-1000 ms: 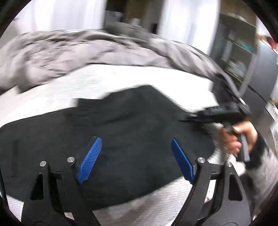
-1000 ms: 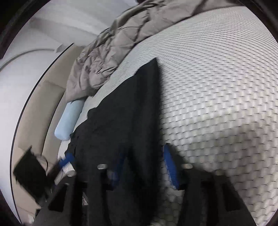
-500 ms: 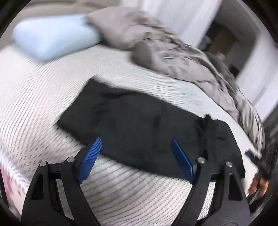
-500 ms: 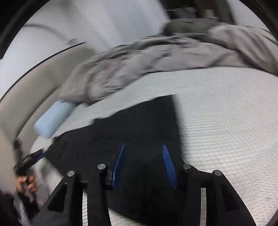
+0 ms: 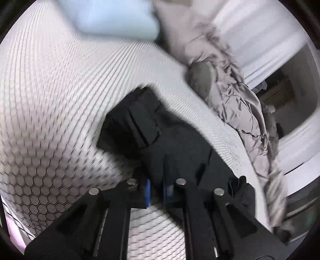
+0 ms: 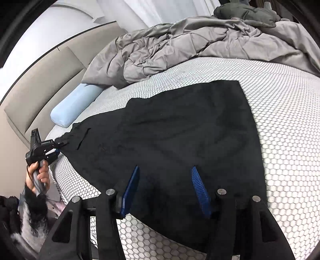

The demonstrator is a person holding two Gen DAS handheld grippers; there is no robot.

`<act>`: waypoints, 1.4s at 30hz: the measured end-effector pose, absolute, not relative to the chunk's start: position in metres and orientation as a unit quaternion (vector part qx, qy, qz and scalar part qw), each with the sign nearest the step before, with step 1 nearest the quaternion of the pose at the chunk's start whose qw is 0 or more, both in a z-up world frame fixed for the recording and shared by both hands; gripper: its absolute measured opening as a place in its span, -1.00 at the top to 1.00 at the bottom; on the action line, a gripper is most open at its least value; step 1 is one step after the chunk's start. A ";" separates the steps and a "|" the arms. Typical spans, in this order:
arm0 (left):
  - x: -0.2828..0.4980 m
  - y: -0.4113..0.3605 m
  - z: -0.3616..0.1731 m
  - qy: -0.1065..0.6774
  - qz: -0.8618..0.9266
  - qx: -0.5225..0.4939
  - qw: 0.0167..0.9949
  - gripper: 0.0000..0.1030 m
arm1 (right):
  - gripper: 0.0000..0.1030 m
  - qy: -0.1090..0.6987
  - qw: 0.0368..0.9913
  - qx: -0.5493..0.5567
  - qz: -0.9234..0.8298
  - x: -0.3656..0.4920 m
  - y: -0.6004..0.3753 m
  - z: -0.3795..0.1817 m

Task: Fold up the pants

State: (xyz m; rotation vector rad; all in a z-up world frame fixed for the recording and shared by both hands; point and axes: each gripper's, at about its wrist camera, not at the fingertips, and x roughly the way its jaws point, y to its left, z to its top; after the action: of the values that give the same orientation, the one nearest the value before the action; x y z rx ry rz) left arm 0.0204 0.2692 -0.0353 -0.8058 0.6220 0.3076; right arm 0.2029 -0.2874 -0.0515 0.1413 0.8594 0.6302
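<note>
Pinching black pants (image 6: 180,136) edge w/ left gripper (image 5: 158,190), right gripper (image 6: 166,188) spread above.

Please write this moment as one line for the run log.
task: fold pants | left hand-held gripper: shut on black pants edge | right hand-held gripper: open above pants | pants: flat on mattress

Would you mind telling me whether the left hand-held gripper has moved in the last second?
Yes. The left hand-held gripper has gone to the end of the pants nearer the blue pillow and closed on it.
</note>
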 end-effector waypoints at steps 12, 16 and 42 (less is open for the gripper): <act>0.085 -0.048 0.125 0.291 -0.153 -0.123 0.936 0.71 | -0.15 0.359 0.886 0.147 0.252 0.200 -0.369 -0.028; 0.102 -0.141 0.085 0.365 -0.297 -0.062 0.880 0.20 | -0.17 0.356 0.894 0.170 0.214 0.201 -0.405 -0.032; 0.120 0.082 -0.031 0.398 -0.039 -0.174 0.900 -0.52 | 0.64 0.461 0.787 0.251 0.324 0.227 -0.376 -0.075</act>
State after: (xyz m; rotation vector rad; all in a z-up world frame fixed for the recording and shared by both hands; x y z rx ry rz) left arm 0.1199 0.0823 -0.0314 -0.3602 0.8232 -0.0801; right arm 0.2269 -0.3757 -0.0751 0.5404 0.9943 0.6979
